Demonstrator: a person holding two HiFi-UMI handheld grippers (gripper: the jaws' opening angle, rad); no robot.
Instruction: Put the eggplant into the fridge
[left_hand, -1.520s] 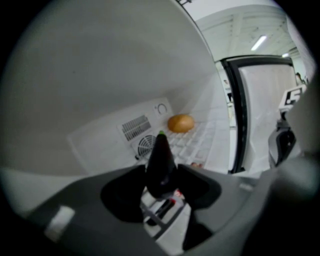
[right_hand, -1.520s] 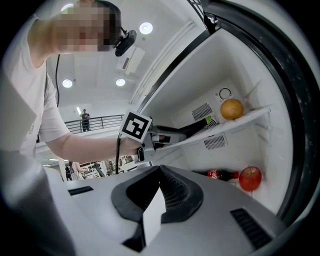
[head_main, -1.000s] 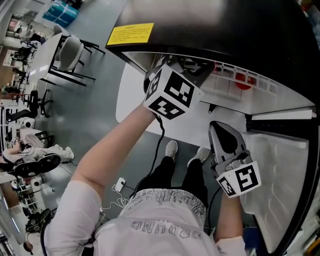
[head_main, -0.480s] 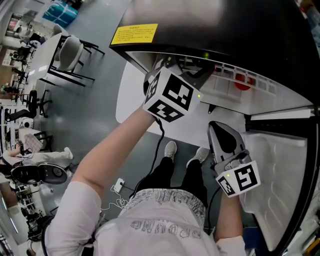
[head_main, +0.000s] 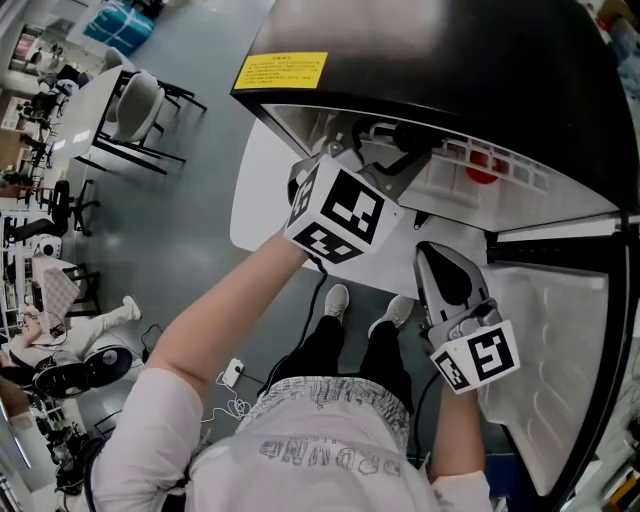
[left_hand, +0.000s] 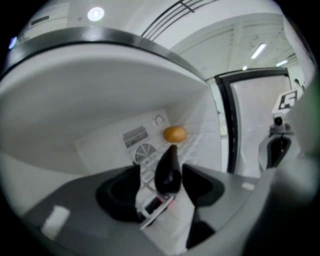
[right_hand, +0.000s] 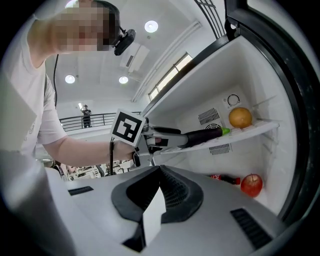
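Note:
The dark purple eggplant (left_hand: 168, 170) lies on the upper wire shelf (right_hand: 250, 131) of the open fridge (head_main: 450, 60). Its green stem end points at an orange (right_hand: 240, 118) further back. In the right gripper view the eggplant (right_hand: 205, 135) rests flat on that shelf. My left gripper (left_hand: 162, 175) reaches into the fridge with its jaws open on either side of the eggplant, and a gap shows on both sides. My right gripper (right_hand: 160, 172) hangs outside the fridge near the open door (head_main: 545, 360), shut and holding nothing.
On the lower shelf sit a red apple (right_hand: 251, 185) and a small dark bottle (right_hand: 225, 178). A yellow label (head_main: 280, 70) is on the black fridge top. Chairs and a table (head_main: 140, 110) stand far off on the grey floor. The person's legs and shoes are below.
My left gripper has drawn back a little from the fridge opening and its jaws stand off the eggplant. The right gripper has stayed put.

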